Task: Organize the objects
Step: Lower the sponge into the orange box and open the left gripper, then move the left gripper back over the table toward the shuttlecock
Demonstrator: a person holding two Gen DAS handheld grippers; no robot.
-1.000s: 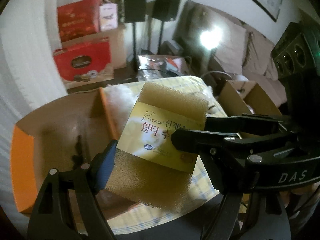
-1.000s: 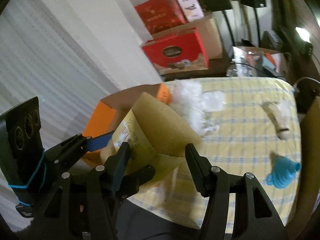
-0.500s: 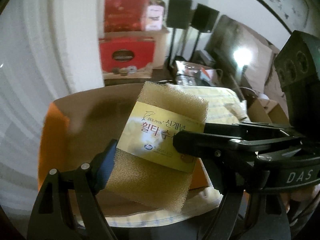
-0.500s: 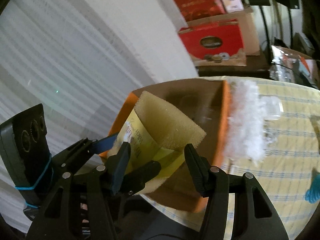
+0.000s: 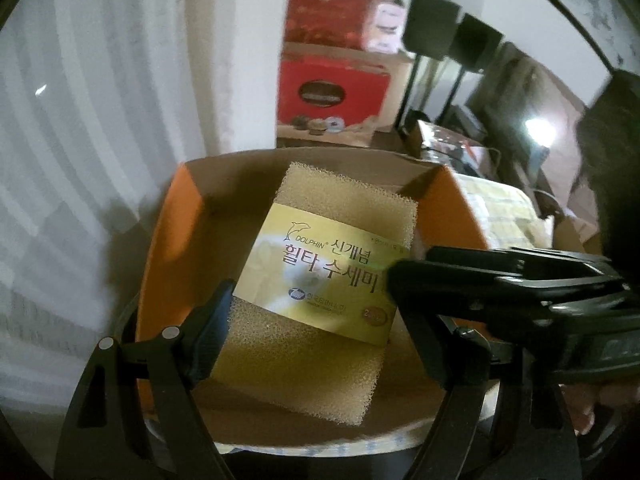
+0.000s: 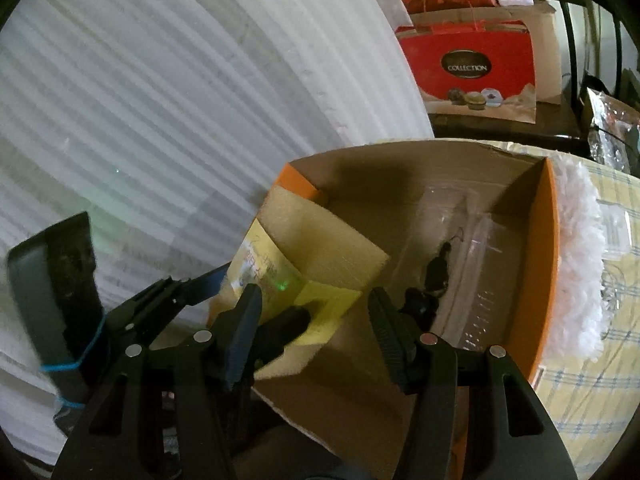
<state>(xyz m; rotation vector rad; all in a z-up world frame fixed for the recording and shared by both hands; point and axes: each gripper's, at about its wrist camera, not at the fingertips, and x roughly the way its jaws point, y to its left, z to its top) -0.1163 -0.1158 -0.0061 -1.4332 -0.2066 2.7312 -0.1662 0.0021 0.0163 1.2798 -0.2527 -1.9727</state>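
A yellow sponge [image 5: 320,280] with a printed yellow paper band hangs tilted over the inside of a cardboard box [image 5: 188,216] with orange outer walls. My left gripper [image 5: 308,312] is shut on the sponge, its blue-padded finger on the left edge and the other finger on the label's right end. In the right wrist view the sponge [image 6: 320,248] sits over the box's near left corner. My right gripper [image 6: 316,320] stands open right beside it, its fingers not pressing it. On the box [image 6: 548,260] floor lie a clear plastic container [image 6: 480,280] and a small black object [image 6: 436,268].
A white fluffy piece [image 6: 580,260] lies against the box's right wall on a yellow checked tablecloth [image 6: 608,380]. A white curtain [image 6: 160,100] hangs to the left. Red gift boxes [image 6: 472,68] and black speakers on stands [image 5: 432,20] stand behind the table.
Both grippers swung left together, and the sponge went from above the tablecloth to above the inside of the box. The grip on the sponge has not changed.
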